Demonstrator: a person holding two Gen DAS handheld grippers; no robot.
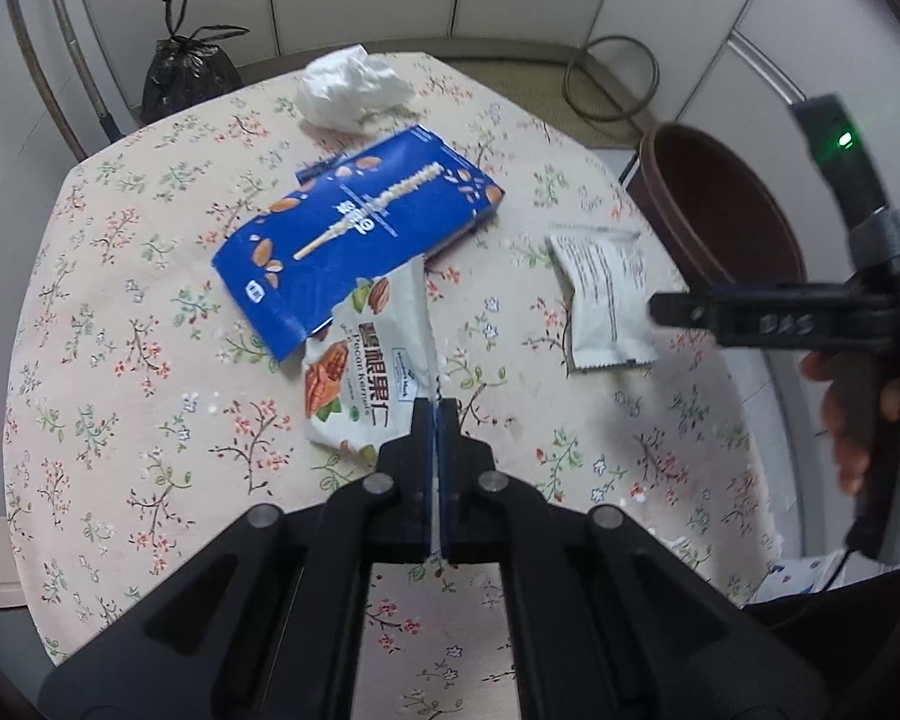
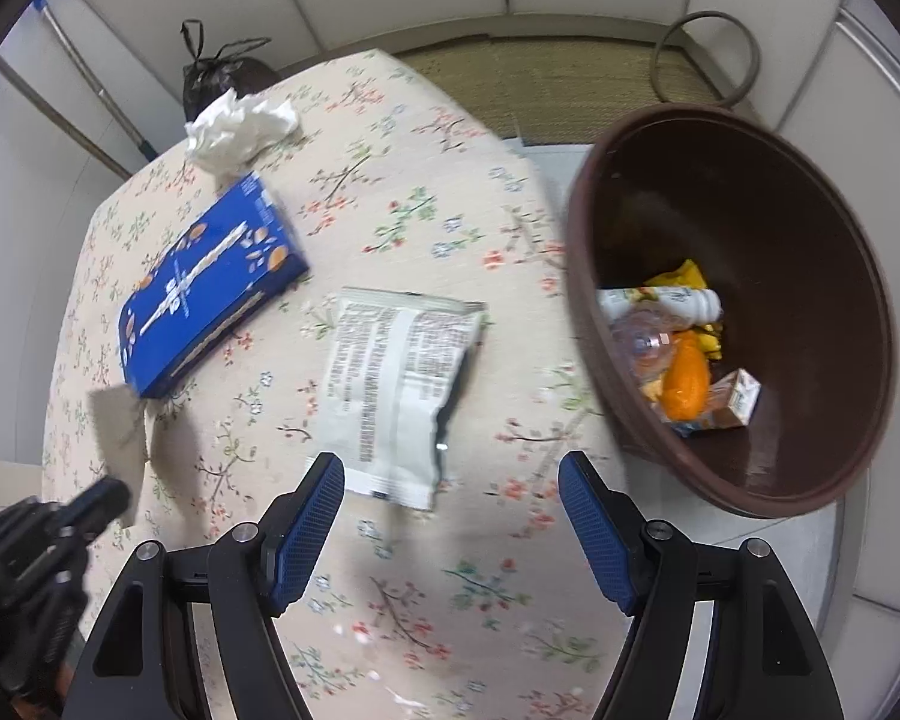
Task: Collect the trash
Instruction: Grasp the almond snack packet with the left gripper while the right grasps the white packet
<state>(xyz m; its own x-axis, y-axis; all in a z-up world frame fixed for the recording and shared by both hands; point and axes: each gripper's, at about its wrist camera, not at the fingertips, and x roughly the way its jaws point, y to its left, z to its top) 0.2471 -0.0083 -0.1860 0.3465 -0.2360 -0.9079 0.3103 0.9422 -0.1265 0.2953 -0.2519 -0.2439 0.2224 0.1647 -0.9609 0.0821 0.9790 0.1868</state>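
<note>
My left tongs (image 1: 435,414) are pinched tight on the edge of a white nut packet (image 1: 366,372), which hangs off the tips with its far end tucked under a blue snack box (image 1: 354,234) lying just ahead of them. Beyond the box there's a crumpled tissue (image 1: 354,90) near the far edge of the tabletop (image 1: 120,360), which has a flowery cloth on it.

My right tongs (image 2: 450,516) are spread wide with nothing between them, pointing down at the tabletop. A white wrapper (image 2: 396,384) printed with small text lies flat just ahead of the tips, its near end sitting roughly between the two blue pads (image 2: 312,528) but not touching either, as far as I can tell.

Off to the right of those tongs is the brown bin (image 2: 750,192), standing just beside the tabletop edge, with a bottle, an orange thing and a small carton already in it. A tied black bag (image 1: 186,78) sits on the floor past the far side.
</note>
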